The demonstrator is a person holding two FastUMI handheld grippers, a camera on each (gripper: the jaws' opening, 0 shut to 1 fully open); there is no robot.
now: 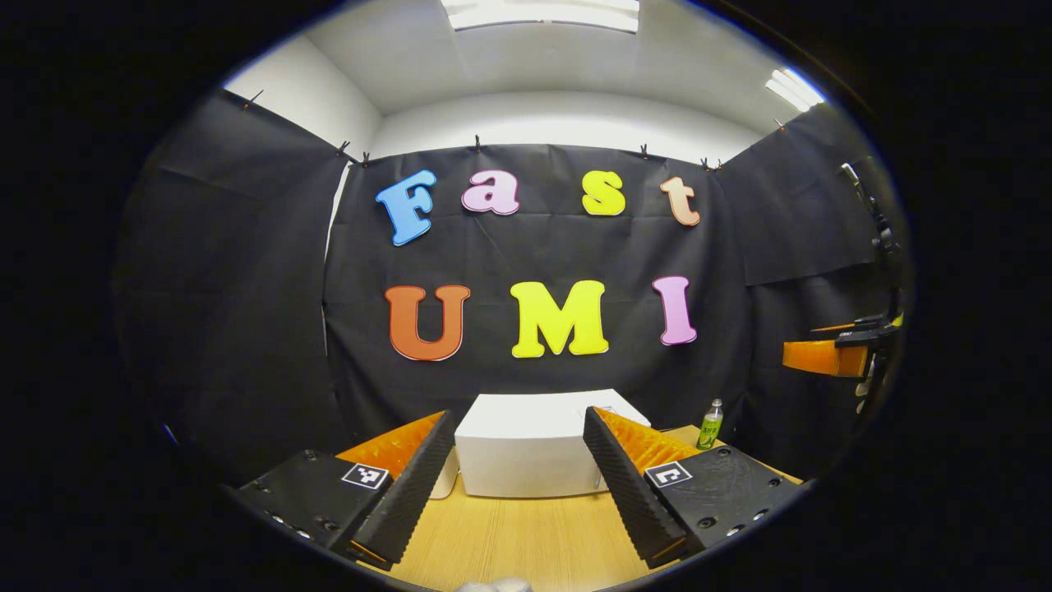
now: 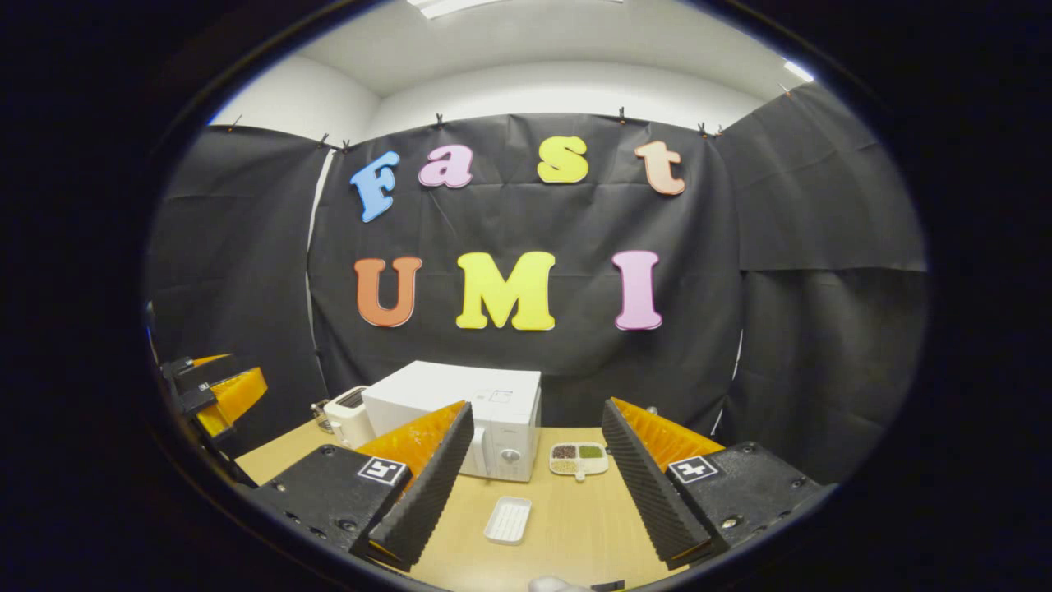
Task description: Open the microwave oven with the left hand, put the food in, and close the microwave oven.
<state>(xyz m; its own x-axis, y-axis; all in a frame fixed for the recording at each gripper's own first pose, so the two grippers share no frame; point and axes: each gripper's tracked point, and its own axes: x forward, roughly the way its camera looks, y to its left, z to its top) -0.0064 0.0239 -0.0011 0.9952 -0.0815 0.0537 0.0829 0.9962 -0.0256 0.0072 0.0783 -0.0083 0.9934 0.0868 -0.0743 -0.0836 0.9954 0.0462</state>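
Note:
The white microwave (image 2: 460, 411) stands on the wooden table (image 2: 575, 526) with its door shut and its knob panel at the right of its front. To its right lies a small divided dish of food (image 2: 579, 459), and a white ribbed tray (image 2: 508, 520) sits nearer to me. My right gripper (image 2: 538, 407) hangs open above the table's near side, holding nothing. In the left gripper view the microwave (image 1: 526, 448) shows a plain white face straight ahead. My left gripper (image 1: 518, 419) is open and short of it. Each gripper appears at the edge of the other's view, the left gripper (image 2: 215, 393) and the right gripper (image 1: 826, 355).
A white toaster (image 2: 349, 415) stands just left of the microwave. A green drink bottle (image 1: 711, 423) stands at the table's back right. Black cloth walls close the booth on three sides.

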